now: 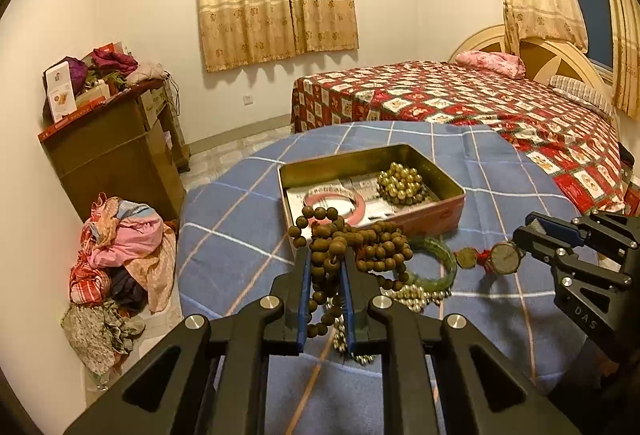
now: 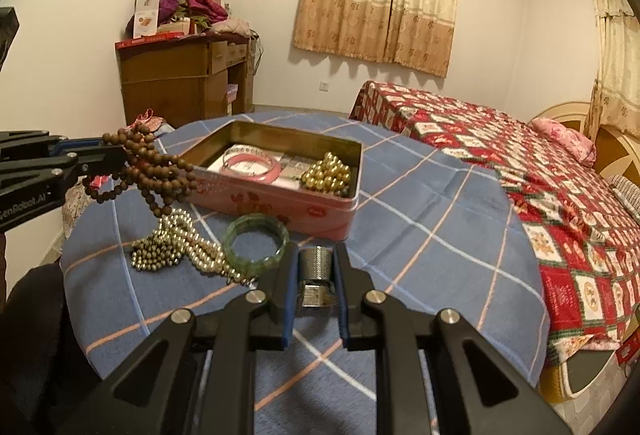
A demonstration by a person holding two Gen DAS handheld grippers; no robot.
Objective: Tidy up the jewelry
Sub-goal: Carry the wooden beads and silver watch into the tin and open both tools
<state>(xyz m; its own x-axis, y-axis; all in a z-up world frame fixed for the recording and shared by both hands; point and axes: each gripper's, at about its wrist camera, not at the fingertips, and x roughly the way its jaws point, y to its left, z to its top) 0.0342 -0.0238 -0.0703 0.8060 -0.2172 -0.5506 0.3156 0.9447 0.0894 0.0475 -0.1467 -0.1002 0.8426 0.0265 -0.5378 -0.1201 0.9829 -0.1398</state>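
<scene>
Left tool [image 1: 326, 255] clamps brown beads [image 1: 352, 243]; one tin [image 1: 436, 171].

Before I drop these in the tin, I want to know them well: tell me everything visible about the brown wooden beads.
The brown wooden beads are a long strand of round, matte, wood-like beads, bunched in loops. The left gripper is shut on them, holding them above the blue checked cloth at the near rim of the tin; loose loops dangle below.
</scene>
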